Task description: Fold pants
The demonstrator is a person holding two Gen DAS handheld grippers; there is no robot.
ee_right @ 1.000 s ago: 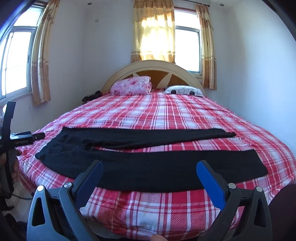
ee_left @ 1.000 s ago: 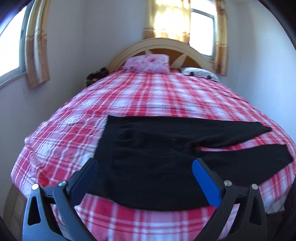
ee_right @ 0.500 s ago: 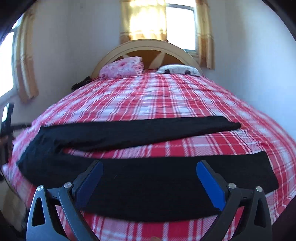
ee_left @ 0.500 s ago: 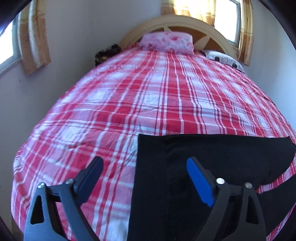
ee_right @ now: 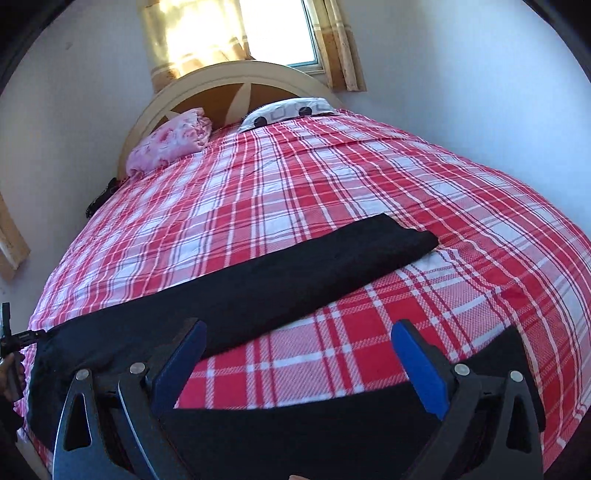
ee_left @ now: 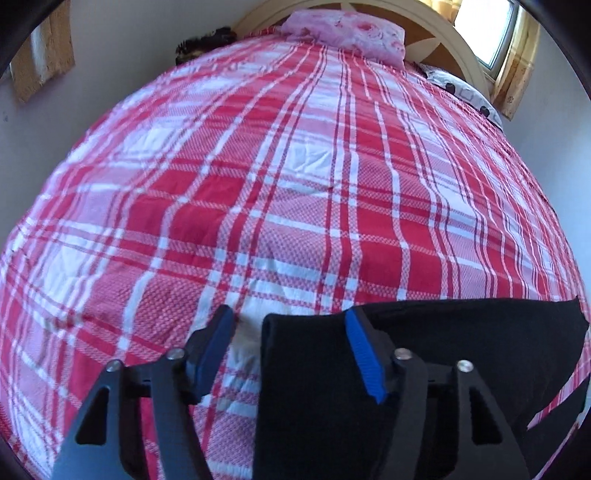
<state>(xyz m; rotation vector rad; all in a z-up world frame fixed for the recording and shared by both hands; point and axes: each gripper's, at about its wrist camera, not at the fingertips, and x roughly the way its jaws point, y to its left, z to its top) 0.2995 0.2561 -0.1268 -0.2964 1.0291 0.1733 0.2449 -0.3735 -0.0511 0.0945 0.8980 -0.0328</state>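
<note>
No readable writing; left gripper [ee_left: 290, 341] fingers closing astride pants [ee_left: 424, 354] corner; right gripper [ee_right: 295, 354] fingers wide.

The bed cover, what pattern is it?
Red, pink and white checks on the bed cover, clearest in the left wrist view.

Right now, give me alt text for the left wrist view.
The left gripper is closing its blue-padded fingers over the corner of black pants lying on a bed with a red and white plaid cover. A pink pillow sits by the headboard, far behind.
</note>
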